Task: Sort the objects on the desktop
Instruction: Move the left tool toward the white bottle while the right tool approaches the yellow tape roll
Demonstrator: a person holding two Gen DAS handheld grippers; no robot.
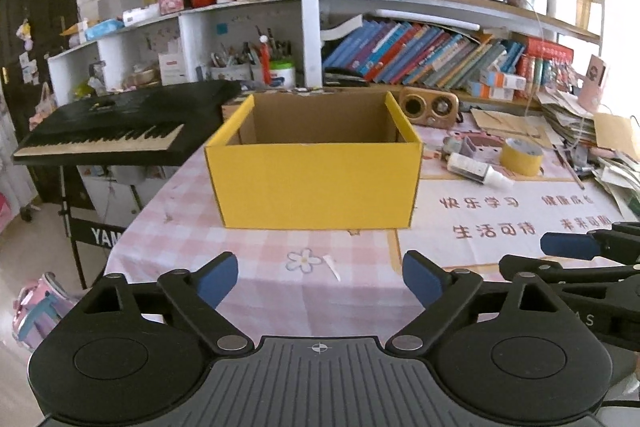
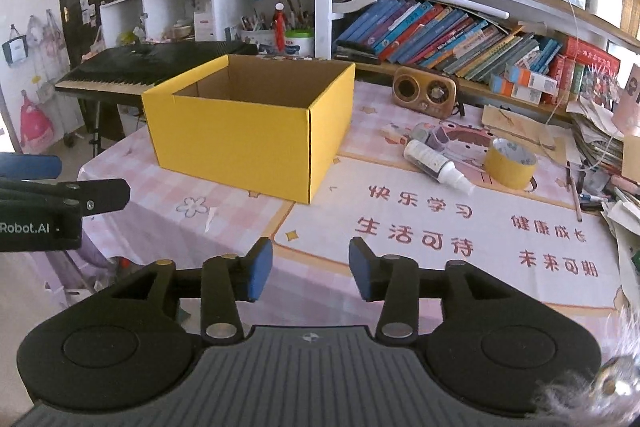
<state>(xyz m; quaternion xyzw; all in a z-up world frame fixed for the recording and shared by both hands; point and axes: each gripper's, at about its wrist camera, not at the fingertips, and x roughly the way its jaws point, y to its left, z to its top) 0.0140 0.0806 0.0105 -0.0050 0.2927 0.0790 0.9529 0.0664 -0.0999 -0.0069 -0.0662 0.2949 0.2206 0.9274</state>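
Note:
An open yellow cardboard box (image 1: 316, 183) stands on the pink checked tablecloth; it also shows in the right wrist view (image 2: 248, 135). No object shows inside it from here. A white spray bottle (image 2: 436, 165) lies on its side right of the box, next to a yellow tape roll (image 2: 510, 163) and a small grey item (image 2: 424, 133). The bottle (image 1: 476, 169) and the tape roll (image 1: 522, 157) also show in the left wrist view. My left gripper (image 1: 320, 281) is open and empty in front of the box. My right gripper (image 2: 310, 273) is open and empty above the white mat.
A brown retro radio (image 2: 424, 91) stands behind the bottle. Piles of paper (image 2: 600, 135) and pens lie at the table's right edge. A black keyboard (image 1: 120, 129) stands left of the table. Bookshelves (image 2: 460, 35) rise behind. The right gripper shows in the left wrist view (image 1: 572, 247).

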